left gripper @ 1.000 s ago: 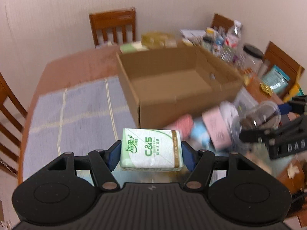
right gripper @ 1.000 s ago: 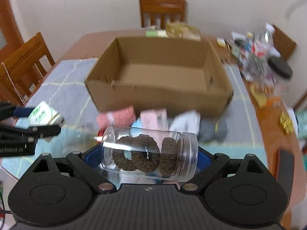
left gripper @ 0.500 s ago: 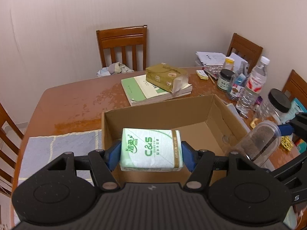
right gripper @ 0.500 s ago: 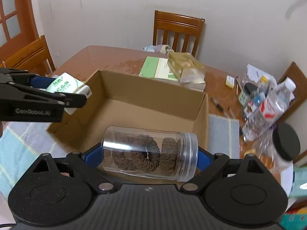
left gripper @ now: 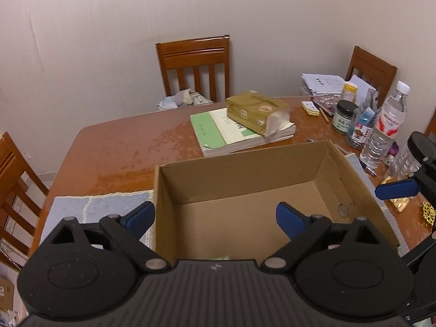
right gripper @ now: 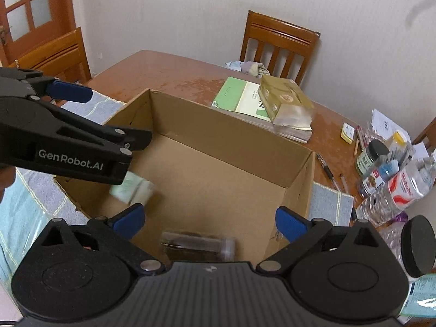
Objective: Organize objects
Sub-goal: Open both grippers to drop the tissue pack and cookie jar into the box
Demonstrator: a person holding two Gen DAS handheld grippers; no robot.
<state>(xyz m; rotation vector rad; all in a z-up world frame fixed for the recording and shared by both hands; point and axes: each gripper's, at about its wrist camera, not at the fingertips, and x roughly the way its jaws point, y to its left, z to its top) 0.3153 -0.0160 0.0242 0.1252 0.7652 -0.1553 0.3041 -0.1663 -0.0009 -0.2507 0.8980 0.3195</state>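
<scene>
An open cardboard box sits on the wooden table. My left gripper is open and empty above the box's near left part; it also shows in the right wrist view. My right gripper is open and empty above the box's near side. A green and white tissue pack, blurred, is inside the box at its left. A clear jar of dark hair ties, blurred, lies inside the box just below my right gripper.
A green book with a gold tissue pack on it lies behind the box. Bottles and jars crowd the table's right side. A blue placemat lies under the box. Wooden chairs stand around the table.
Both grippers opened above the box. The tissue pack left my left gripper and the jar left my right gripper; both are now inside the box.
</scene>
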